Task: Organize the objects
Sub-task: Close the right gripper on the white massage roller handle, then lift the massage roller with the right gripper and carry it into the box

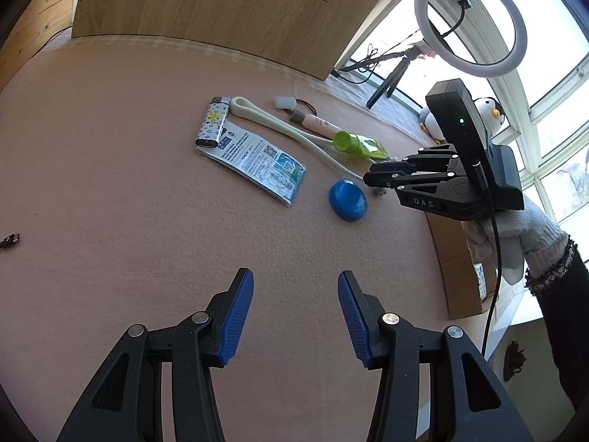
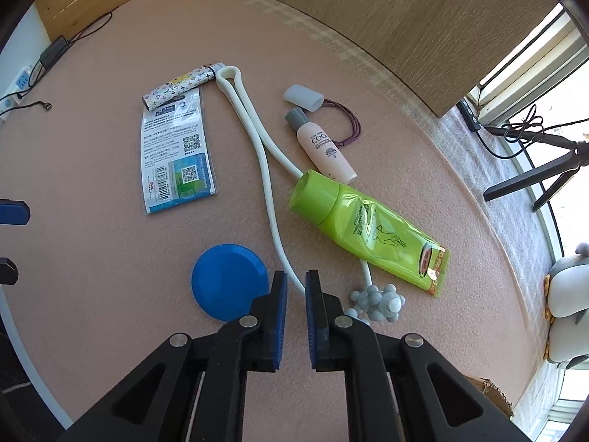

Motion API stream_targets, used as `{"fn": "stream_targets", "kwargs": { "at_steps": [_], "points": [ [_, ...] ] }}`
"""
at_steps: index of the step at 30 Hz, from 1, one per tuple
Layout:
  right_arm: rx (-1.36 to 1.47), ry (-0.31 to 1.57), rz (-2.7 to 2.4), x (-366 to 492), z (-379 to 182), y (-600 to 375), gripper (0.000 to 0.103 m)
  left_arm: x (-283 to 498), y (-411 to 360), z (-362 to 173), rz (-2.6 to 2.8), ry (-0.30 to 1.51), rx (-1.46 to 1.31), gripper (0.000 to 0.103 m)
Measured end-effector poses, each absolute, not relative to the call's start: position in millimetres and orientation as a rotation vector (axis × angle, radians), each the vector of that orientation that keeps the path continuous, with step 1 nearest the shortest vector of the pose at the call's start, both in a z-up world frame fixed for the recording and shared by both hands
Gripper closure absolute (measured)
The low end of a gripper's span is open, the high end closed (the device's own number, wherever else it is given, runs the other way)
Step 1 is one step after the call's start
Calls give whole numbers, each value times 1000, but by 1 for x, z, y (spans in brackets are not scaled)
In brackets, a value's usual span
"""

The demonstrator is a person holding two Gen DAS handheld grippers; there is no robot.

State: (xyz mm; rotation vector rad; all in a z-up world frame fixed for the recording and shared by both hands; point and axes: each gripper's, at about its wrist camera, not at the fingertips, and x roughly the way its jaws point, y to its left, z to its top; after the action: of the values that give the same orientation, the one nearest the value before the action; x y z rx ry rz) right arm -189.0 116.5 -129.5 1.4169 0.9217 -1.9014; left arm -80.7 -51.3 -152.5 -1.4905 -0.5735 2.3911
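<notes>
Blue pads of the right gripper point(image 2: 295, 316) sit narrowed around the white cord point(image 2: 265, 180), though whether they actually pinch it is unclear. Beside it lie the blue disc point(image 2: 229, 281) and green tube point(image 2: 362, 226). Left gripper point(image 1: 295, 318) hovers spread, empty, likely waiting.

A green tube point(image 2: 364, 226) lies flat, cap toward the pink bottle point(image 2: 324, 145) just beside it. A white looped cord point(image 2: 265, 169) runs under the tube to a knobby end. The patterned lighter point(image 2: 180, 86) rests on the packet's point(image 2: 176, 151) top edge (printed side up). 1 blue disc point(image 2: 228, 281) lies apart.
</notes>
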Motion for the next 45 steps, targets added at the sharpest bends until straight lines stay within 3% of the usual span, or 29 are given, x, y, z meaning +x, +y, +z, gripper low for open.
{"fn": "stream_targets", "kwargs": {
  "at_steps": [1,6,10,13,21,27,39,45],
  "points": [
    [1417,938,-1894,-188,-131,117,76,-81,-51,-153,2389,-574,-1491,52],
    [1402,1045,-1885,-190,-142,116,75,-79,-49,-155,2372,-579,-1499,52],
    [1401,1055,-1880,-195,-153,113,89,-78,-49,-157,2358,-587,-1509,52],
    [1376,1025,-1889,-194,-149,110,92,-77,-51,-157,2365,-595,-1507,52],
    [1353,731,-1894,-163,-109,117,99,-81,-57,-159,2370,-623,-1508,52],
    [1406,579,-1891,-129,-110,126,99,-87,-49,-164,2346,-608,-1515,52],
    [1564,9,-1967,-83,-126,194,99,-90,-16,-162,2314,-496,-1515,52],
    [1635,58,-2099,-85,-136,219,91,-92,24,-165,2253,-396,-1530,53]
  ]
}}
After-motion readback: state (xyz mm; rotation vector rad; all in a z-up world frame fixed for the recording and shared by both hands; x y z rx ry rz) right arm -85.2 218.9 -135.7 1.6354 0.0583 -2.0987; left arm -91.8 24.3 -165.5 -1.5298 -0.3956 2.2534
